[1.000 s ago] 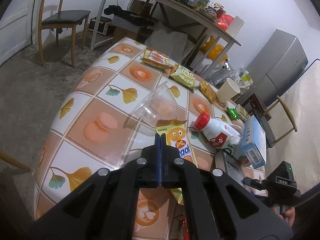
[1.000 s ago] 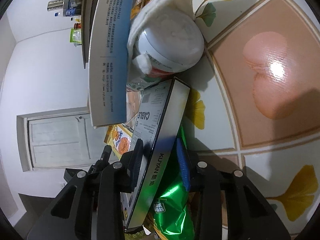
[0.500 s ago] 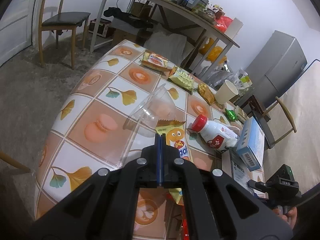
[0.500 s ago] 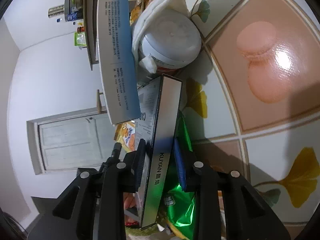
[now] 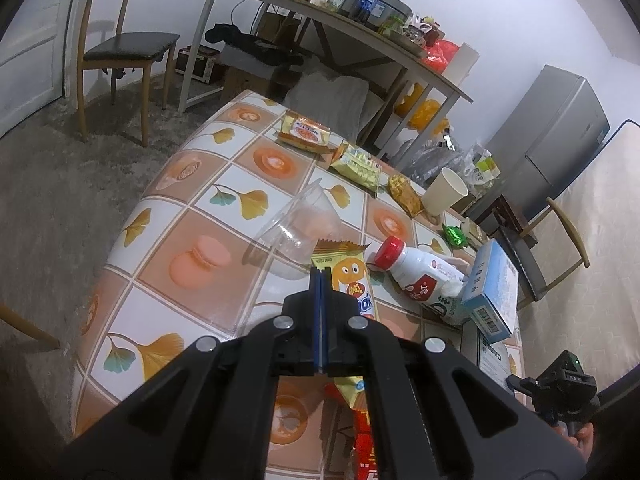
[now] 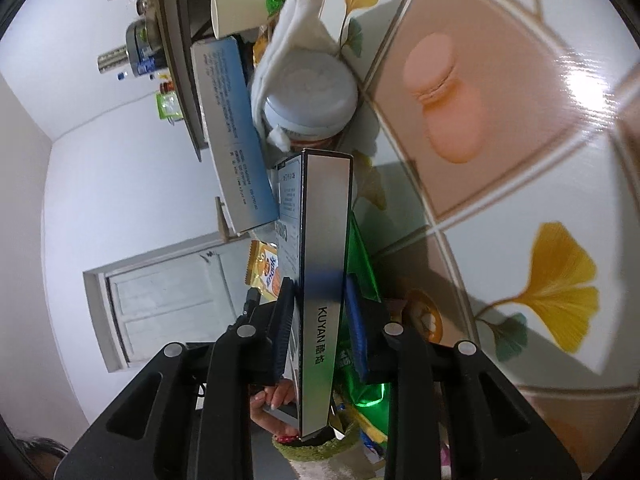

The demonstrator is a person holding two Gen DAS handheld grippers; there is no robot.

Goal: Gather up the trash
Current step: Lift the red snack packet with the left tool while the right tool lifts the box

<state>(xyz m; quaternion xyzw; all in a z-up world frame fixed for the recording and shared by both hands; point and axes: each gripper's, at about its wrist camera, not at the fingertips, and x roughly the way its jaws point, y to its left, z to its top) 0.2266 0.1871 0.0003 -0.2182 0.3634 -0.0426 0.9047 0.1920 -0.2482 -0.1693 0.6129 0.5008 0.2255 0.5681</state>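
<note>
Ahead of both pairs of jaws lies the table [image 5: 192, 208] with its tiled cloth of ginkgo leaves and macarons — litter is scattered over it. Between the jaws of the right gripper [image 6: 316, 312] stands the grey cable box [image 6: 324, 280] on its narrow edge, the 2 blue pads tight against its sides, clamped on it. Just left of it leans a blue carton [image 6: 228, 136]. Beyond the box's far end lies a white bottle [image 6: 310, 100], its base facing the camera, with a tissue [image 6: 296, 36] draped over it. To the right of the pads, under the box, sits a green wrapper [image 6: 362, 264]. The left gripper [image 5: 320, 280] has its jaws pressed together on nothing — just right of the tips lies a yellow snack packet [image 5: 352, 276], and beyond them a clear plastic cup [image 5: 300, 224] on its side.
</note>
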